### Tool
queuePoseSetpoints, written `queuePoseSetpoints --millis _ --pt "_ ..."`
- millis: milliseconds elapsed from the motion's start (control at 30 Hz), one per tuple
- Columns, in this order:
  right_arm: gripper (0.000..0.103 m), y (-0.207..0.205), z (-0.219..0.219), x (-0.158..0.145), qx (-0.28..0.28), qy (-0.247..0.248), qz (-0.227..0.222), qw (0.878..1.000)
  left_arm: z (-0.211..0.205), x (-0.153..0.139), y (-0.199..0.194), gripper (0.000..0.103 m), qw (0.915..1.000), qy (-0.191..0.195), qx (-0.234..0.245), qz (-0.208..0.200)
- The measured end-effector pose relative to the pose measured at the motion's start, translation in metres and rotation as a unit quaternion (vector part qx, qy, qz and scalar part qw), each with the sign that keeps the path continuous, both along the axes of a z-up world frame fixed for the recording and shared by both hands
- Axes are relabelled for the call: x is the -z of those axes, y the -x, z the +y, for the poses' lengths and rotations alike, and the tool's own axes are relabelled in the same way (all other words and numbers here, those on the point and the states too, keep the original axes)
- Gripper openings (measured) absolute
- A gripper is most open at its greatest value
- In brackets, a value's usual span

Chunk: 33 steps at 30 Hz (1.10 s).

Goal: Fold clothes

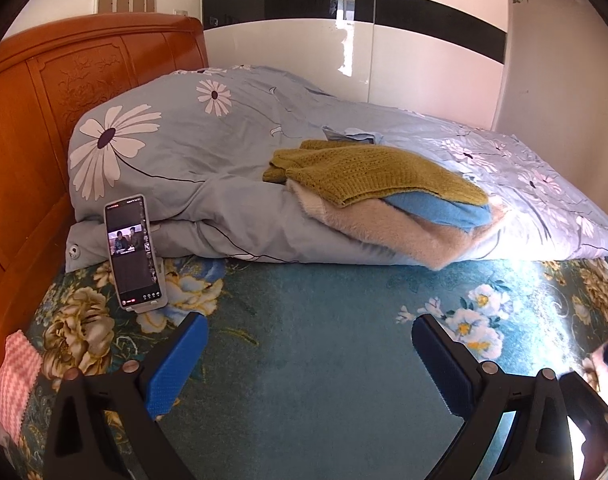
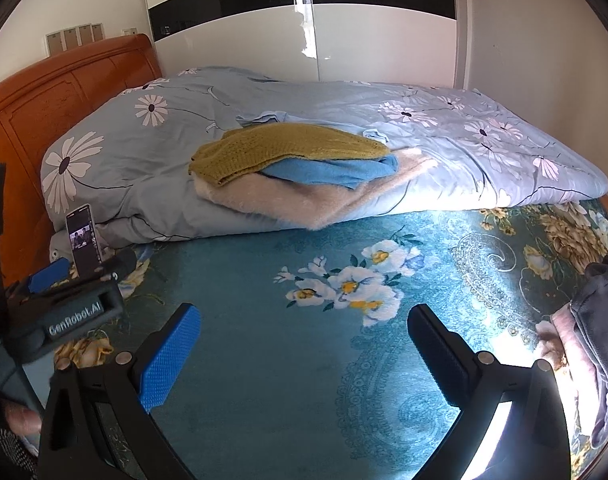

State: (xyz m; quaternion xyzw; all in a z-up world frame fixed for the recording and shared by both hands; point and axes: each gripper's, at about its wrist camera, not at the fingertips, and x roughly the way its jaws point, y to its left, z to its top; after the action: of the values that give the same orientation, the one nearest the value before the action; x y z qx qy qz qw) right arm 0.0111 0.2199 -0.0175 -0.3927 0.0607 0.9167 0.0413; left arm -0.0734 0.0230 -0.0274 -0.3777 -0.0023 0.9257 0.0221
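Note:
A stack of folded clothes rests on the rolled duvet at the far side of the bed: an olive knit sweater (image 1: 368,172) (image 2: 279,144) on top, a blue garment (image 1: 444,212) (image 2: 332,174) under it, and a beige fuzzy piece (image 1: 384,236) (image 2: 279,200) at the bottom. More clothes, dark grey (image 2: 602,320) over pink (image 2: 566,332), lie at the right edge of the right wrist view. My left gripper (image 1: 310,360) hovers open above the teal floral bedspread (image 1: 304,320), holding nothing. My right gripper (image 2: 304,344) is likewise open and holds nothing.
A light blue daisy-print duvet (image 1: 191,152) (image 2: 464,152) runs across the back of the bed. A phone (image 1: 133,252) (image 2: 83,240) leans against it at the left, screen lit. An orange wooden headboard (image 1: 43,120) stands on the left, with a pink checked cloth (image 1: 17,380) beside it. White wardrobe doors (image 2: 304,40) rise behind.

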Motion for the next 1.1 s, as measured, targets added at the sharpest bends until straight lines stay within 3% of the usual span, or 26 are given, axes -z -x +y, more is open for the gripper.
queuePoseSetpoints --millis 100,233,400,533,667,900,967,1100 --pt "0.103 0.001 0.021 0.008 0.017 -0.008 -0.008 1.000 0.007 0.006 0.036 0.103 0.9998 0.016 -0.006 0.002" --pt "0.103 -0.004 0.049 0.019 0.040 -0.006 -0.017 0.999 0.016 0.008 0.100 0.103 0.9999 0.004 -0.015 -0.001" --pt "0.103 -0.011 0.080 0.033 0.067 0.000 -0.026 0.997 0.048 0.014 0.173 0.103 0.9980 0.059 -0.023 -0.003" --pt "0.103 -0.015 0.099 0.047 0.083 0.012 -0.038 0.996 0.077 0.026 0.206 0.103 0.9984 0.042 -0.007 -0.037" --pt "0.103 -0.016 0.113 0.061 0.093 0.024 -0.050 0.994 0.128 0.036 0.210 0.103 0.9966 0.057 0.048 -0.035" --pt "0.103 -0.013 0.117 0.076 0.090 0.038 -0.059 0.994 0.215 0.060 0.214 0.103 0.9817 0.141 0.127 -0.018" --pt "0.103 -0.013 0.116 0.079 0.086 0.042 -0.061 0.994 0.228 0.066 0.218 0.100 0.9760 0.174 0.131 -0.010" --pt "0.103 -0.013 0.118 0.085 0.083 0.045 -0.064 0.993 0.239 0.073 0.230 0.079 0.9691 0.205 0.136 -0.010"
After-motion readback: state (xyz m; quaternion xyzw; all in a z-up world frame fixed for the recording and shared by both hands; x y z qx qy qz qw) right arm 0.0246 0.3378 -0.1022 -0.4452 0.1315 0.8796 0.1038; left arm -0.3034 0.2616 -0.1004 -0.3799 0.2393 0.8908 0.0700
